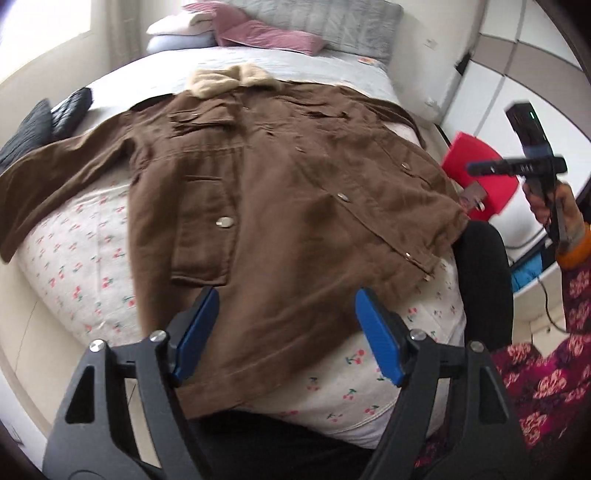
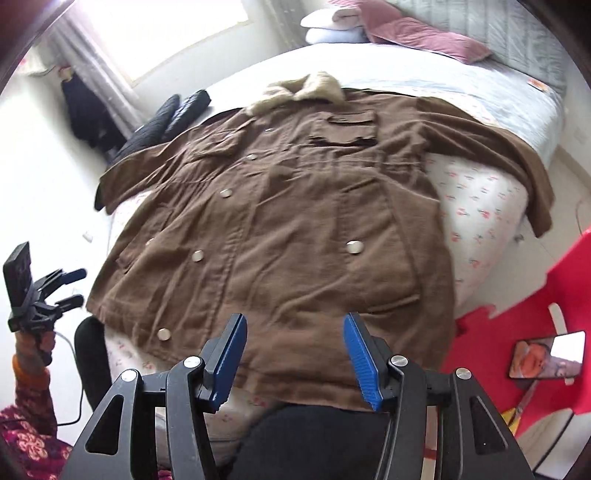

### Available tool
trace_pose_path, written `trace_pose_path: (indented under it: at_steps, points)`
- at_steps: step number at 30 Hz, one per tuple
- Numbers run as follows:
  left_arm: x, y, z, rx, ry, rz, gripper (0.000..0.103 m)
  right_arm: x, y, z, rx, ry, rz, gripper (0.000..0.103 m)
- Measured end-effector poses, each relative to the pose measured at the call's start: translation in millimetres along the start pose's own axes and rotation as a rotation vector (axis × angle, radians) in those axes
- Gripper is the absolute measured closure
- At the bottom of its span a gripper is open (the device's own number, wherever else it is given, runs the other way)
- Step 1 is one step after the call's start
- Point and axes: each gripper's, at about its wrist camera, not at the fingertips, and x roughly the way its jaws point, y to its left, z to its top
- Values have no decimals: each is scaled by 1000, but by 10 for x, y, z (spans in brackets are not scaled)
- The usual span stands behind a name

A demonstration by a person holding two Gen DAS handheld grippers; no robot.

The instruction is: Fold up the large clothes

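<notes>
Brown coat: heavy, soft-napped cloth, lying front up and spread flat over the bed; it fills the middle of both views.
Collar: pale beige fleece, at 12 o'clock on the coat, toward the pillows.
Fastenings: round silver snaps run down the closed front and mark the pocket flaps.
Pockets: flapped chest pockets up high, larger patch pockets lower down toward the hem.
Sleeves: the left wrist view has one sleeve stretched out to 9 o'clock; the right wrist view has the other sleeve running to 3 o'clock and hanging over the bed's edge.
Hem: at 6 o'clock, nearest both cameras, reaching the foot of the bed.
Bed: white sheet with small red cherry print, grey cover farther up.
Left gripper: blue pads wide apart, nothing between them, hovering above the hem.
Right gripper: likewise spread wide and holding nothing, above the hem.
Red mat: on the floor at 3 o'clock of the bed.
</notes>
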Motion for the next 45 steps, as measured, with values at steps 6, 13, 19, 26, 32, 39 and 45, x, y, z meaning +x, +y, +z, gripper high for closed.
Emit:
trace_pose_path:
  at_steps: [6,13,19,26,32,39,45]
  points:
    - [456,-579,-27,299,113,-95,26,351,623,-94,-140,45,99,48]
    - [856,-632,-5,346,181,-102,72,603,937,-270,-214,76,152,48]
    - [651,-246,337,69,114,-238,93,570,1154,-408,-305,69,208,48]
    - [555,-96,683,-30,59,-266,94,666,1630,-516,-459,73,289,48]
    - [458,-74,860,-33,12,-247,94,907,1730,-453,-450,26,174,48]
    - [508,99,952,-93,8,-244,95,1426,2061,-563,-737,56,-98,48]
    - [539,237,922,-143,12,-240,94,1644,2030,-338,-716,21,-148,98]
